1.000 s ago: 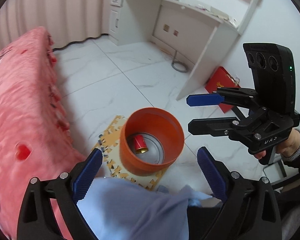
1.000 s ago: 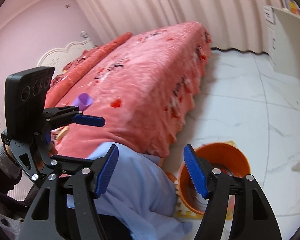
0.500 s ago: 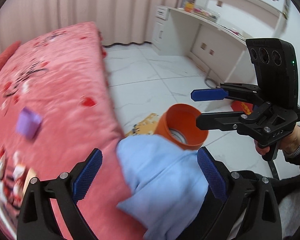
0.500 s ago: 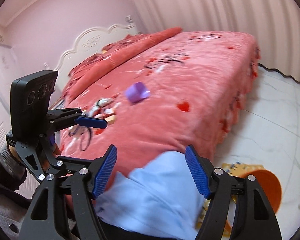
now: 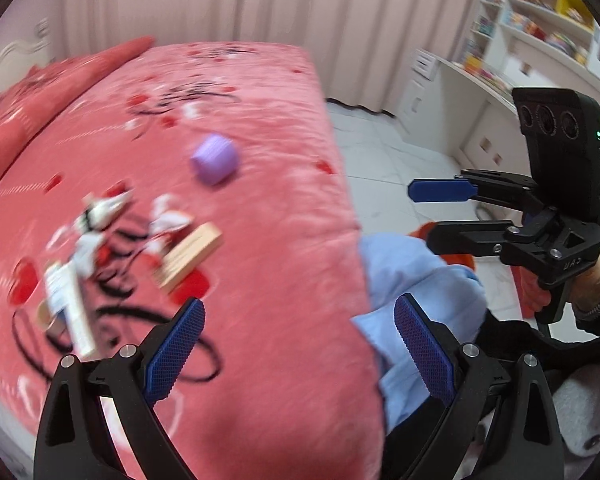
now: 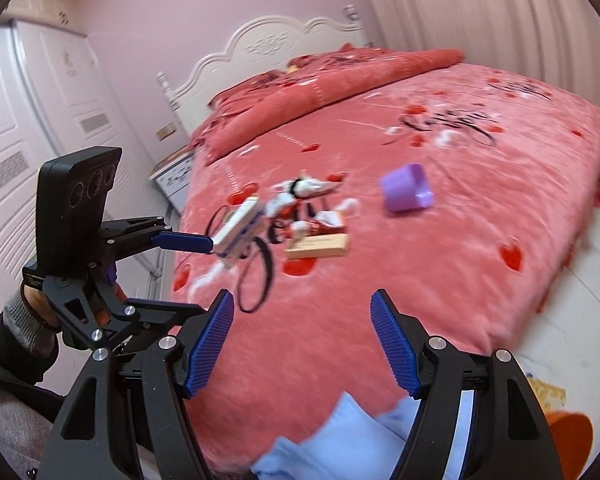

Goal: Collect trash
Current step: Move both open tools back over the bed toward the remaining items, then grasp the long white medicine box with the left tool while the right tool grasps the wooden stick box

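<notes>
Both grippers are hanging over the near edge of the bed (image 6: 480,280) with their jaws spread wide and nothing between them. The left gripper (image 5: 298,350) is pointing across the pink cover, and the litter is lying ahead of its jaws and off to their left: a tan flat box (image 5: 188,258), a long white carton (image 5: 70,308) nearer and further left, some crumpled red-and-white wrappers (image 5: 100,216) just beyond those, and a purple cup (image 5: 215,159) lying on its side further ahead, roughly in line with the left finger.

From the right gripper (image 6: 302,346) the same cluster is sitting ahead and slightly left of the jaws: the tan flat box (image 6: 318,246), the long white carton (image 6: 238,230), the wrappers (image 6: 304,190), and the purple cup (image 6: 406,188) ahead and a little to the right. The left gripper (image 6: 184,242) is showing in this view with its upper finger reaching right beside the carton (touching or merely overlapping, the blur is hiding which), so it is looking like the nearer tool for that piece.

The carton's long axis is running roughly along the left gripper's line of reach, angling a little left, so a grasp would probably be closing across its narrow width. The box is lying with its long side angled across the left jaws. The orange bin (image 6: 568,446) is sitting on the floor, down and to the right of the right jaws, well apart from the litter.
</notes>
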Motion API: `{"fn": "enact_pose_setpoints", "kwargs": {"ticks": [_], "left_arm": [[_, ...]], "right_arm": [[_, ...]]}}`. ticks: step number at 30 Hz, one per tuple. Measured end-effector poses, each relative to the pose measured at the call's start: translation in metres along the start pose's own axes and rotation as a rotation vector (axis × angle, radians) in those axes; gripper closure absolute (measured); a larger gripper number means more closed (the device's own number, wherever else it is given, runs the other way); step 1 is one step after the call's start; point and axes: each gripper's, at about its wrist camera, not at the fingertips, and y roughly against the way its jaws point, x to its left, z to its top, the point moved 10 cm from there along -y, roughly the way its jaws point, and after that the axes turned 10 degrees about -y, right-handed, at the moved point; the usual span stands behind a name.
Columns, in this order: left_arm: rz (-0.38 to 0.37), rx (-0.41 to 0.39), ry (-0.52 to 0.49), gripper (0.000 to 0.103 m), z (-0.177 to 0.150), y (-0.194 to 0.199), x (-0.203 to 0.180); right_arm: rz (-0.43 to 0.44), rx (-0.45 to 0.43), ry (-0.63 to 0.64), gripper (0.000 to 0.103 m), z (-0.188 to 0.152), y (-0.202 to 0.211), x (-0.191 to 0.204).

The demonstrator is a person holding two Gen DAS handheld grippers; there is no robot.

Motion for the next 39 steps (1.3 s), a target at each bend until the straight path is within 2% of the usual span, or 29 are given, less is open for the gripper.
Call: {"fn": "enact_pose_setpoints", "kwargs": {"ticks": [8, 14, 28, 31, 32, 33, 34, 35, 38, 39], "left_arm": [[0.109, -0.018, 0.147, 0.009, -0.037, 0.025, 0.074], [0.157, 0.005, 0.220, 0.009, -0.057, 0.017, 0.114], [0.170, 0.069, 0.312, 0.009, -0.077, -0.033, 0.163], [0.154, 0.062, 0.325, 0.009, -0.077, -0.040, 0.168], [0.154, 0.060, 0.330, 0.011, -0.077, -0.042, 0.170], [0.152, 0.061, 0.334, 0.018, -0.078, -0.044, 0.171], [0.138, 0.066, 0.339, 0.036, -0.078, -0.048, 0.171], [0.136, 0.077, 0.340, 0.044, -0.080, -0.051, 0.173], [0.139, 0.090, 0.323, 0.053, -0.081, -0.055, 0.173], [0.132, 0.082, 0.324, 0.059, -0.081, -0.053, 0.173]], "right_arm": [[0.054, 0.065, 0.072, 0.032, 0.012, -0.057, 0.040], [0.061, 0.114, 0.109, 0.032, 0.019, -0.096, 0.043], [0.050, 0.176, 0.101, 0.032, 0.034, -0.150, 0.011], [0.046, 0.188, 0.090, 0.032, 0.034, -0.160, 0.002], [0.046, 0.192, 0.088, 0.032, 0.034, -0.163, 0.000], [0.045, 0.196, 0.085, 0.032, 0.034, -0.165, -0.001], [0.046, 0.201, 0.082, 0.032, 0.034, -0.168, -0.004], [0.046, 0.207, 0.081, 0.032, 0.033, -0.170, -0.006], [0.047, 0.217, 0.086, 0.032, 0.031, -0.175, -0.010], [0.050, 0.219, 0.089, 0.032, 0.031, -0.176, -0.010]]}}
